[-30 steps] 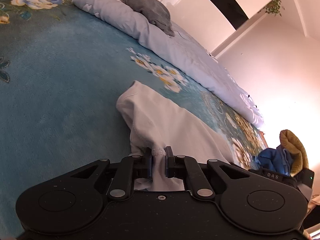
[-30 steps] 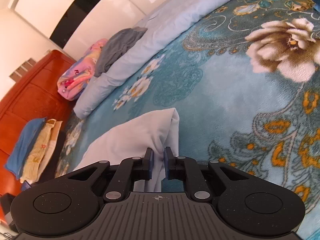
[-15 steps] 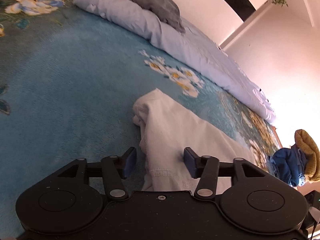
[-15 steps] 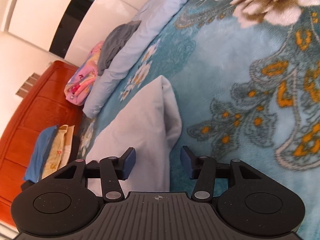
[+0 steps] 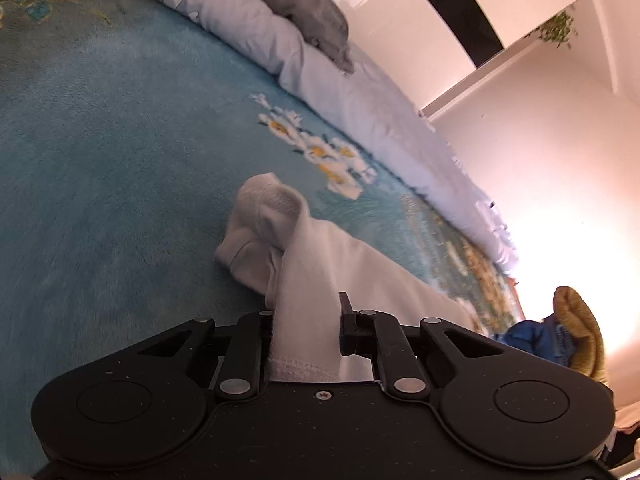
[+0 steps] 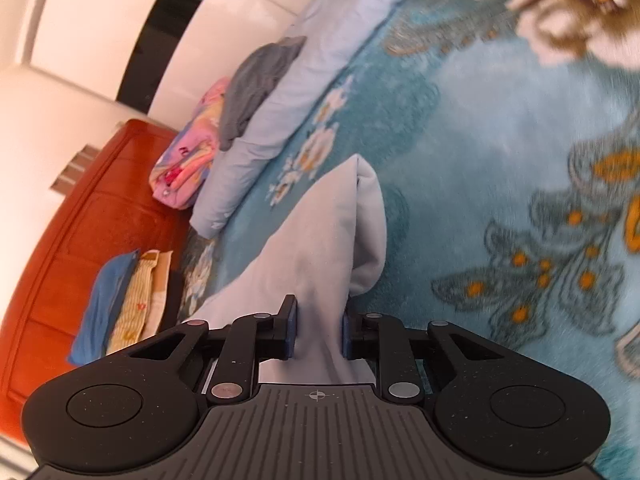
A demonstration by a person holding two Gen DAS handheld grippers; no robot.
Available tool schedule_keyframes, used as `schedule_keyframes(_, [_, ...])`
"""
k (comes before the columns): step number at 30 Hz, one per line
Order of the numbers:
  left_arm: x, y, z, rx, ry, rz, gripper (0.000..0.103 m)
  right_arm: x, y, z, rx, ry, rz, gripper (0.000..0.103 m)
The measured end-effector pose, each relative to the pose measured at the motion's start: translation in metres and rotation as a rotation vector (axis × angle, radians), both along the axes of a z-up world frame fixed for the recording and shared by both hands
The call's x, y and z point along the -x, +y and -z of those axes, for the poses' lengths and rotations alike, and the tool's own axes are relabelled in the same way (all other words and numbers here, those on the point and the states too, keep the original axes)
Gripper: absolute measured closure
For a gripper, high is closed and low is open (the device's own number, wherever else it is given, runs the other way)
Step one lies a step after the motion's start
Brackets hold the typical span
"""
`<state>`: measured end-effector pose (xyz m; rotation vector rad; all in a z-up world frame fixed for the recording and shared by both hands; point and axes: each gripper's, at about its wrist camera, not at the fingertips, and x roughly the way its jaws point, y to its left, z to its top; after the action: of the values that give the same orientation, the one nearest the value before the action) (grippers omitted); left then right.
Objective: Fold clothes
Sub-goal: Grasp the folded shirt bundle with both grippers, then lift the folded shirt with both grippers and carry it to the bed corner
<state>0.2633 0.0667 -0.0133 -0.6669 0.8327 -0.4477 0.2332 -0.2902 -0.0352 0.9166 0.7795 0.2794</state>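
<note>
A white garment [image 5: 280,216] lies bunched on the teal floral blanket [image 5: 100,140], its far end folded over. My left gripper [image 5: 306,312] is closing, and a hemmed edge of the garment fills the gap between its pads and rises from the blanket. In the right wrist view the same white garment [image 6: 320,232] stretches away as a long fold. My right gripper [image 6: 319,320] is also closing, with a pinch of that cloth between its blue pads.
A pale blue duvet [image 5: 340,92] with a grey garment [image 5: 312,28] on it runs along the bed's far side. Blue and mustard clothes [image 5: 560,332] are heaped at the right. A wooden headboard [image 6: 80,220], a pink bundle [image 6: 188,160] and folded clothes [image 6: 120,296] stand left.
Both grippers held the cloth a second ago, opened wide half a second ago, and have now closed again on the garment farther along. The cloth's edge lifts off the blanket.
</note>
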Motion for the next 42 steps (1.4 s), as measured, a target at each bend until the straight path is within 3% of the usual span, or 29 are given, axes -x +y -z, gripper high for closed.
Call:
schedule_keyframes(3, [0.027, 0.003, -0.006, 0.026, -0.021, 0.015, 0.091, 0.003, -0.010, -0.018, 0.059, -0.022, -0.046, 0.087])
schedule_keyframes(10, [0.039, 0.007, 0.004, -0.042, -0.013, -0.007, 0.084, 0.010, -0.011, -0.017, 0.134, 0.018, -0.082, 0.088])
schedule_keyframes(11, [0.039, 0.008, 0.003, -0.055, -0.015, -0.006, 0.076, 0.013, -0.010, -0.016, 0.134, 0.015, -0.079, 0.082])
schedule_keyframes(12, [0.038, 0.008, 0.002, -0.070, -0.016, -0.003, 0.069, 0.015, -0.010, -0.016, 0.132, 0.010, -0.077, 0.068])
schedule_keyframes(14, [0.036, 0.008, 0.002, -0.105, -0.006, -0.017, 0.058, 0.018, -0.008, -0.014, 0.132, 0.005, -0.069, 0.050])
schedule_keyframes(20, [0.030, 0.003, 0.011, -0.100, 0.034, -0.010, 0.049, 0.012, 0.004, 0.004, 0.104, 0.054, -0.068, 0.048])
schedule_keyframes(23, [0.029, -0.006, 0.014, -0.110, 0.051, 0.000, 0.049, 0.011, 0.009, 0.010, 0.064, 0.060, -0.053, 0.048])
schedule_keyframes(27, [0.035, -0.015, 0.014, -0.104, 0.054, -0.012, 0.053, 0.013, 0.014, 0.009, 0.038, 0.073, -0.050, 0.062])
schedule_keyframes(28, [0.038, -0.017, 0.014, -0.102, 0.055, -0.021, 0.057, 0.014, 0.015, 0.009, 0.035, 0.077, -0.048, 0.066])
schedule_keyframes(30, [0.042, -0.020, 0.013, -0.114, 0.056, -0.038, 0.079, 0.017, 0.016, 0.007, 0.026, 0.076, -0.044, 0.079])
schedule_keyframes(32, [0.048, -0.021, 0.011, -0.102, 0.056, -0.051, 0.085, 0.021, 0.018, 0.004, 0.030, 0.073, -0.044, 0.084])
schedule_keyframes(42, [0.068, -0.047, -0.024, -0.076, 0.001, 0.019, 0.092, 0.051, -0.002, -0.024, 0.051, 0.023, -0.048, 0.088])
